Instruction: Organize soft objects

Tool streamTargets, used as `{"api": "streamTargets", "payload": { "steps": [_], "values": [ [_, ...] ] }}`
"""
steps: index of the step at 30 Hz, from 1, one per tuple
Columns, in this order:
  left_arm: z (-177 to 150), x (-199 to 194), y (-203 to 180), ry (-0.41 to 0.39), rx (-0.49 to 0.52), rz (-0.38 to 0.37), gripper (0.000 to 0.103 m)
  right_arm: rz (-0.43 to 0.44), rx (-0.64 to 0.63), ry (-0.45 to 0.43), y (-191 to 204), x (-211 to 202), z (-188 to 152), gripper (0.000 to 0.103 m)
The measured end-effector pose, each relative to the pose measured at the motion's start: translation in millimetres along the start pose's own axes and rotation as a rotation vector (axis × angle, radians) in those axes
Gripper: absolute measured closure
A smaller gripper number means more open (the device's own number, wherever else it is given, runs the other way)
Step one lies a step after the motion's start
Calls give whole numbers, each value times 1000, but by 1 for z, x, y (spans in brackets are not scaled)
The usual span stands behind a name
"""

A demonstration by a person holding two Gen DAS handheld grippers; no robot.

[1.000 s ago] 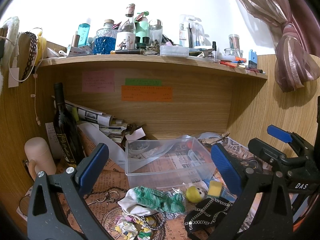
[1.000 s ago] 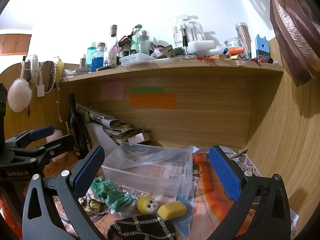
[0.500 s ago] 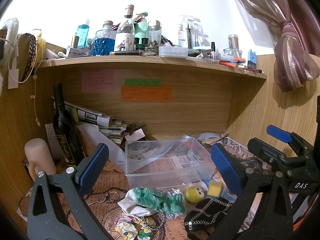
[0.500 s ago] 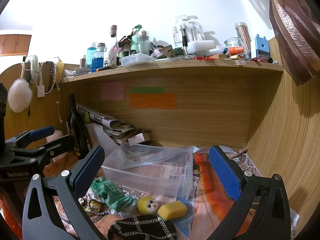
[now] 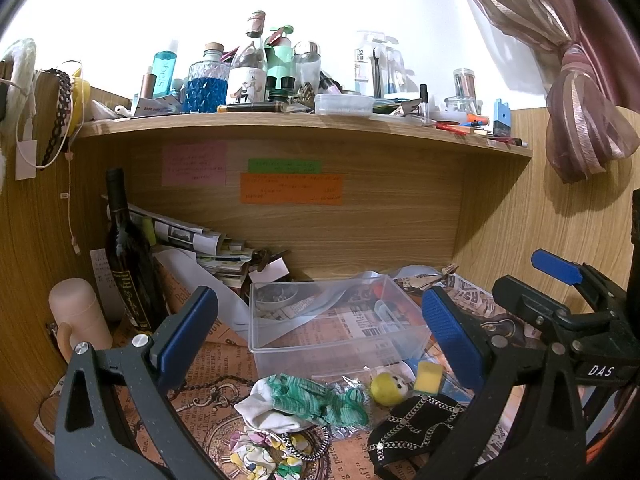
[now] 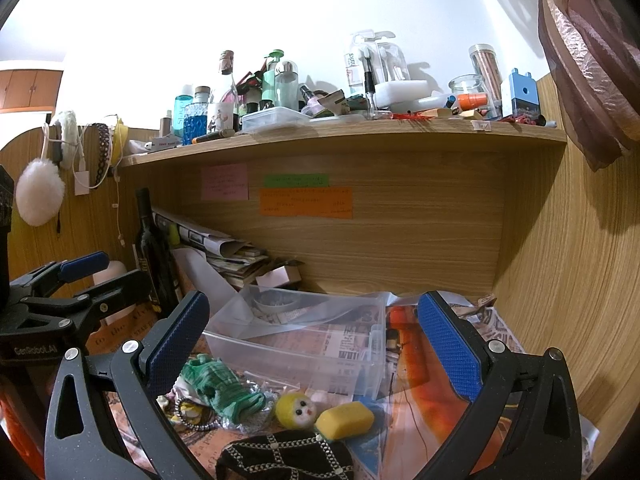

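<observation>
Both my tongs, left [image 5: 316, 336] and right [image 6: 312, 338], gape wide, empty. The green cloth [image 6: 218, 390] lies near the clear bin [image 6: 304, 340]; soft, light, I'd pinch its bunched middle.

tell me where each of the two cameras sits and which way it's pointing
Left wrist: on the left gripper, facing the wooden desk alcove and clear plastic box; its open blue-padded fingers frame the view, the right gripper showing at right.
Right wrist: on the right gripper, set further right, facing the same alcove; its fingers are open, the left gripper showing at left.
Shared: the box, green knitted glove, yellow round plush toy, yellow sponge.
</observation>
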State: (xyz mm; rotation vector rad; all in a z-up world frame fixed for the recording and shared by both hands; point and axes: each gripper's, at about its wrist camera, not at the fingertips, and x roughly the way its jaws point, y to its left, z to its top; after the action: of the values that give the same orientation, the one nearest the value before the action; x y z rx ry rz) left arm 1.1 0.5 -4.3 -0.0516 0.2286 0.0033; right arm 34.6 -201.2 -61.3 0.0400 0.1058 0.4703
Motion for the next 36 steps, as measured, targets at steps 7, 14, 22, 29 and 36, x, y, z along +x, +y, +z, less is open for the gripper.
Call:
{"api": "streamTargets", "payload": {
  "steps": [7,14,22,29,36],
  "values": [
    [0,0,0,1,0,1,0,-3,3,6,-1,1,-1,0],
    [-2,8,0,29,-7,4,0,-7,14,25,-4,7,-5,0],
    [-23,42,14,151,-33,4,0,-21,29,114,-15,29,-24,0],
    [-54,81,33,311,-47,17,0,-36,49,248,-29,54,-48,0],
    [-81,106,44,441,-65,25,0,-46,27,396,-40,77,-74,0]
  ]
}}
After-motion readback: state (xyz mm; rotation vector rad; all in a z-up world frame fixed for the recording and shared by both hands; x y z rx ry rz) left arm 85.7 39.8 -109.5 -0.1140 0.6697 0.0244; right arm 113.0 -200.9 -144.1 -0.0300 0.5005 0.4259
